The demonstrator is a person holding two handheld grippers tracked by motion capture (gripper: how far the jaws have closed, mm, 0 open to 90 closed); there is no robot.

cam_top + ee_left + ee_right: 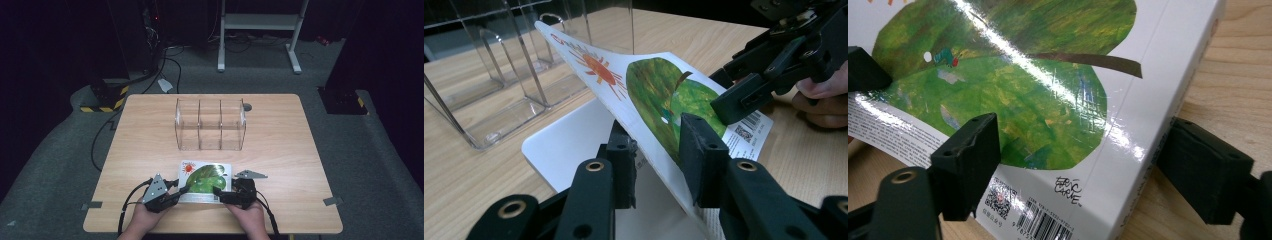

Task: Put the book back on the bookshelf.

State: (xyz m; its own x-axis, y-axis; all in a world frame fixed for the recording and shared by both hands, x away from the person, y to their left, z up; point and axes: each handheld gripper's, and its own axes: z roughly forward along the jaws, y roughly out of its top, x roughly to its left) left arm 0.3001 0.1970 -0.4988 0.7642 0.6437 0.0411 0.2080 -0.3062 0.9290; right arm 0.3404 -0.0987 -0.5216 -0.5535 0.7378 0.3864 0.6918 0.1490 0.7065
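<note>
A picture book (206,176) with a green leaf and a barcode on its glossy cover lies near the table's front edge. My left gripper (183,190) is shut on the cover (649,90), one finger under it and one on top, and holds it tilted up off the white page below. My right gripper (216,193) is at the book's spine corner. In the right gripper view its jaws (1083,165) stand wide: one finger (968,160) lies on the cover (1023,100) above the barcode, the other (1205,175) beside the spine on the wood.
A clear plastic organizer (210,125) with three compartments stands at the middle of the wooden table (280,150), just beyond the book. In the left gripper view its walls (499,75) rise close behind the lifted cover. A white stand's legs (295,55) are on the floor behind.
</note>
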